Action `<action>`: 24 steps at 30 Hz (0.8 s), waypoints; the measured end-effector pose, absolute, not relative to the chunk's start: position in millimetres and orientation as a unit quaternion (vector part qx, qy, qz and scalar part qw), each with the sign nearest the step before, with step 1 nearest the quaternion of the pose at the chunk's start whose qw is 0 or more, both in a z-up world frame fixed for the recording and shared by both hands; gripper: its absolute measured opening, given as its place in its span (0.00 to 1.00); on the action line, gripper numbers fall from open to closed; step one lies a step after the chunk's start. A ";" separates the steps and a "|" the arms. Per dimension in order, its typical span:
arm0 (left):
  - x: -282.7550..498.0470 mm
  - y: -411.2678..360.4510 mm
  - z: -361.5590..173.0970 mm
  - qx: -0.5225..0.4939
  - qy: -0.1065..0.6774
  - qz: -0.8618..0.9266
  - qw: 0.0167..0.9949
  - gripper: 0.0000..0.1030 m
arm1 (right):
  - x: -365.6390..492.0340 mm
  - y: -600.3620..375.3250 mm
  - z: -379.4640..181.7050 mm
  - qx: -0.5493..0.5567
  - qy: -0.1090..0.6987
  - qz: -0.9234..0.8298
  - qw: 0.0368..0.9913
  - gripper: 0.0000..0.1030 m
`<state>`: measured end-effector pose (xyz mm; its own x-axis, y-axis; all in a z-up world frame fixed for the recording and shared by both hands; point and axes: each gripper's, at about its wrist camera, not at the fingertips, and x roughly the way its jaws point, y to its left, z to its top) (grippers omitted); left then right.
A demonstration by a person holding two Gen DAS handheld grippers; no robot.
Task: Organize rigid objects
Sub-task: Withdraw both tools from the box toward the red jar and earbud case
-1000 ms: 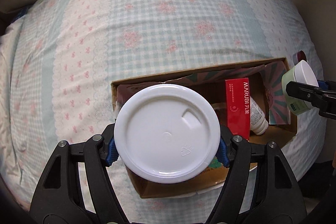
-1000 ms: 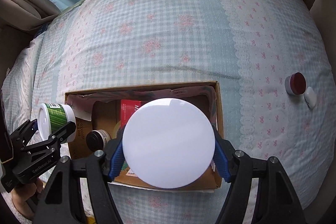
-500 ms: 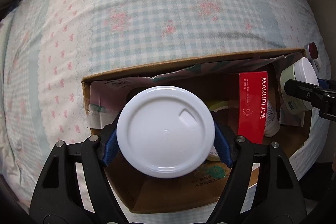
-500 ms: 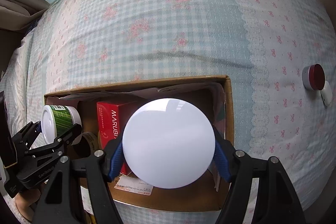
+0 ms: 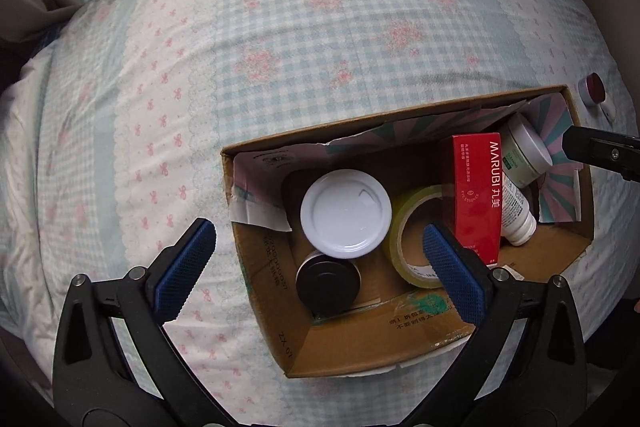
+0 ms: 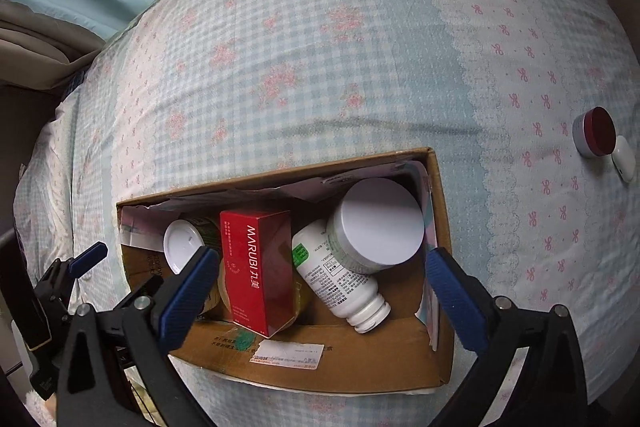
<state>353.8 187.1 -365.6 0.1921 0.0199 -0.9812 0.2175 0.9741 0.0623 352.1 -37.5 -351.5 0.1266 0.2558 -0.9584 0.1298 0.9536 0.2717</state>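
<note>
While both grippers are hanging over the cardboard box (image 6: 438, 211), jaws just opened wide and empty, the left gripper (image 5: 320, 247) is standing above the dropped white-lidded jar (image 5: 346, 213). The right gripper (image 6: 320, 277) is nearer the red-capped jar (image 6: 596, 131), lying on the quilt (image 6: 320, 67) well off to its right.

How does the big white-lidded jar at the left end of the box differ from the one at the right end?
The left jar stands upright with a notched, ridged lid; the right jar leans tilted on a white bottle, its lid smooth. The left jar's label is dark green, the right's pale. Both lie released inside the cardboard box.
</note>
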 end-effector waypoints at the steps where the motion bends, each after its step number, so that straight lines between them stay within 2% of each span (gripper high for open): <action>1: 352.4 187.9 -360.2 0.090 0.629 -0.066 0.769 1.00 | 349.9 -37.1 -346.7 0.145 0.657 0.043 0.738 1.00; 11: 322.7 192.9 -292.8 0.077 0.581 -0.060 0.808 1.00 | 311.0 -34.9 -277.7 0.124 0.624 0.051 0.770 1.00; 24: 223.4 220.0 -195.0 0.045 0.511 -0.043 0.857 1.00 | 212.7 -28.6 -189.8 0.075 0.578 0.050 0.811 1.00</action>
<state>223.4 220.0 -195.0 0.4734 -0.0268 -0.8804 0.1195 0.9922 0.0341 212.7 -28.6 -189.8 0.3271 0.1670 -0.9301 0.0061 0.9839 0.1788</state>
